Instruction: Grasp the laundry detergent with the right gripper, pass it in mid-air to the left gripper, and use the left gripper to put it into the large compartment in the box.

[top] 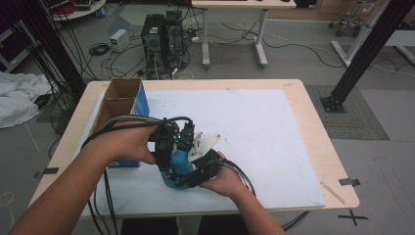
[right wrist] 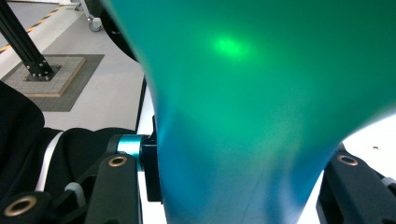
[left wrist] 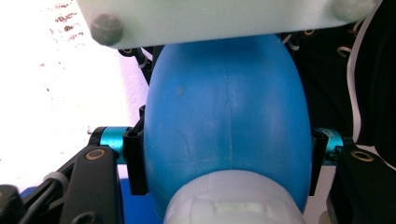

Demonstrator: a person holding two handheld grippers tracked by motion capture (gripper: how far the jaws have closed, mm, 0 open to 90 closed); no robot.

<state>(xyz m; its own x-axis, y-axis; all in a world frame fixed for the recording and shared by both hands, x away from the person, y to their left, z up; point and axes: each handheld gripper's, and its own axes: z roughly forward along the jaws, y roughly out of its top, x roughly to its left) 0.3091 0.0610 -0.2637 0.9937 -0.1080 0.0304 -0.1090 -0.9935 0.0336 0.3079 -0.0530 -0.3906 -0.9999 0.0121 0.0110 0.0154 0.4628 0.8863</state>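
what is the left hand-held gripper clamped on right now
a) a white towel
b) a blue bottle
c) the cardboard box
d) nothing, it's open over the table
b: in the left gripper view the left hand-held gripper has its jaws pressed against both sides of the blue bottle, and the high view shows both grippers meeting on that bottle beside the cardboard box.

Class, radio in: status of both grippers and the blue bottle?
Both grippers shut on blue bottle. Held above the white mat. Cardboard box beside left hand.
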